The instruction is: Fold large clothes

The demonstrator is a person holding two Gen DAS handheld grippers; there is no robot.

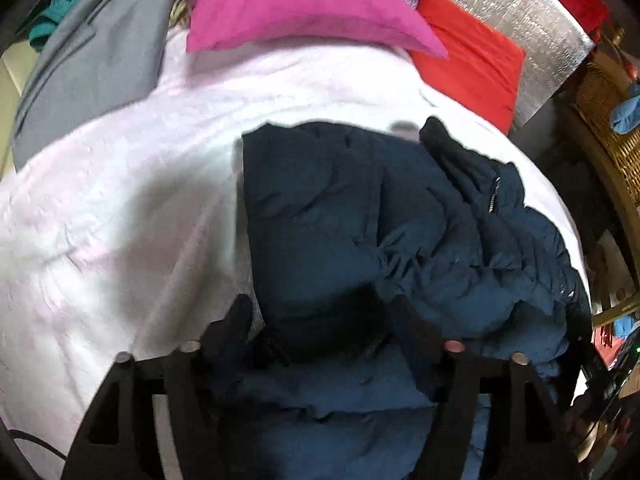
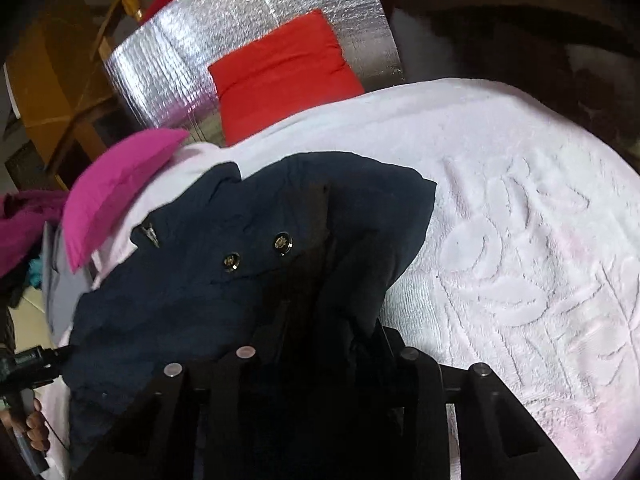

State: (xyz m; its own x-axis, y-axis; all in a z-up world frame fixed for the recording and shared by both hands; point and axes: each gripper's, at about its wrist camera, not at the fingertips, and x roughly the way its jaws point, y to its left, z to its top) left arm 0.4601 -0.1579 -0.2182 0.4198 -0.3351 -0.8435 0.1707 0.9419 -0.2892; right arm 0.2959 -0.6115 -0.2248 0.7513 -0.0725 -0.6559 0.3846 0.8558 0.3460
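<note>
- The left claw [image 1: 320,320] has its two black fingers spread apart, with puffy navy fabric bunched between them; whether they pinch it I cannot tell.
- The right claw [image 2: 316,332] is sunk into dark cloth, its fingers nearly lost in black, so its opening cannot be told.
- One navy quilted jacket [image 1: 392,232] lies crumpled on the bed [image 1: 120,200], on a white towel-like cover with raised leaf patterns.
- Two brass snap buttons [image 2: 282,243] show only in the right view; a zipper pull [image 1: 496,190] shows in the left.
- Farther back: one magenta pillow [image 1: 304,4], one red cushion [image 1: 472,64], a silver foil panel [image 2: 224,40].
- Only the left view shows a grey garment [image 1: 100,52] and a wicker basket [image 1: 612,120].
</note>
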